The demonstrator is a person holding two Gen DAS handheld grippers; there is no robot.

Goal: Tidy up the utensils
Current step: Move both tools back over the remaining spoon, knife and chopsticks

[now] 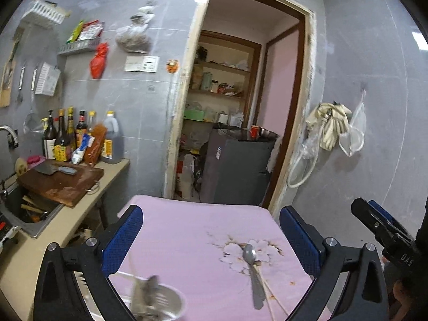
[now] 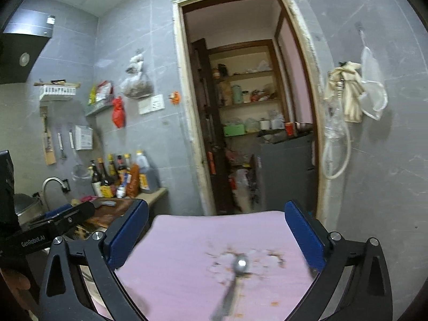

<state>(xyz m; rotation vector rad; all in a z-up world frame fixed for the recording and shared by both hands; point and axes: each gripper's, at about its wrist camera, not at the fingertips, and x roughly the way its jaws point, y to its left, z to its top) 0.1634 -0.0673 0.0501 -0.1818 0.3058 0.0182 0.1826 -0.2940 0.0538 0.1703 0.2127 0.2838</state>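
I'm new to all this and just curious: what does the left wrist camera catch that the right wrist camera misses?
Only the left wrist view shows the metal cup holding utensils, and the chopsticks beside the spoon. Only the right wrist view shows the black range hood. Both show the spoon lying on the pink cloth, the doorway and the sauce bottles.

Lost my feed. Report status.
Both grippers open, empty. Metal spoon on pink cloth, chopsticks beside. Nothing blocking.
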